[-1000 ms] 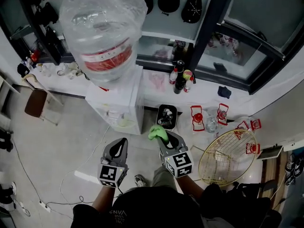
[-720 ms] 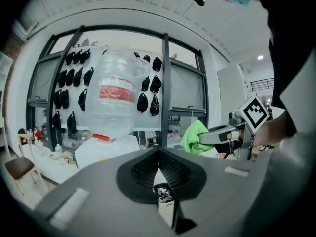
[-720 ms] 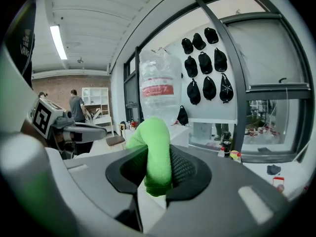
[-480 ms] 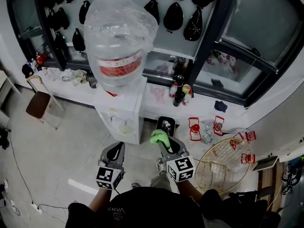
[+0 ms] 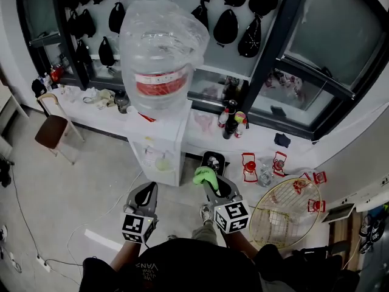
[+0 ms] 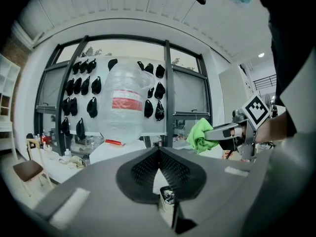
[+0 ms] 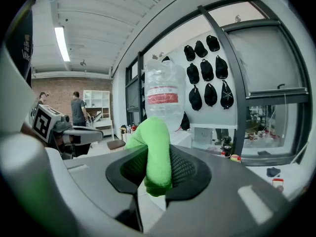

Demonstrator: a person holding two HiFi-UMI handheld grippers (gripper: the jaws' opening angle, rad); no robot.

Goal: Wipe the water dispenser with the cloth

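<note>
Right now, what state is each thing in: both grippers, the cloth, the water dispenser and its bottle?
Left gripper: jaws shut, holding nothing.
Right gripper: shut on the green cloth.
Green cloth: bunched, pinched between the jaws, clear of the dispenser.
Water dispenser: upright, not touched by either gripper.
Water bottle: seated on the dispenser's top.

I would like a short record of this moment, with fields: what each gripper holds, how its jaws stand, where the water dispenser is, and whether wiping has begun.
left gripper: jaws together, nothing between them
right gripper: jaws shut on the green cloth
water dispenser: white, upright, ahead of both grippers, clear bottle on top
contact: cloth apart from the dispenser
wiping: not yet begun
</note>
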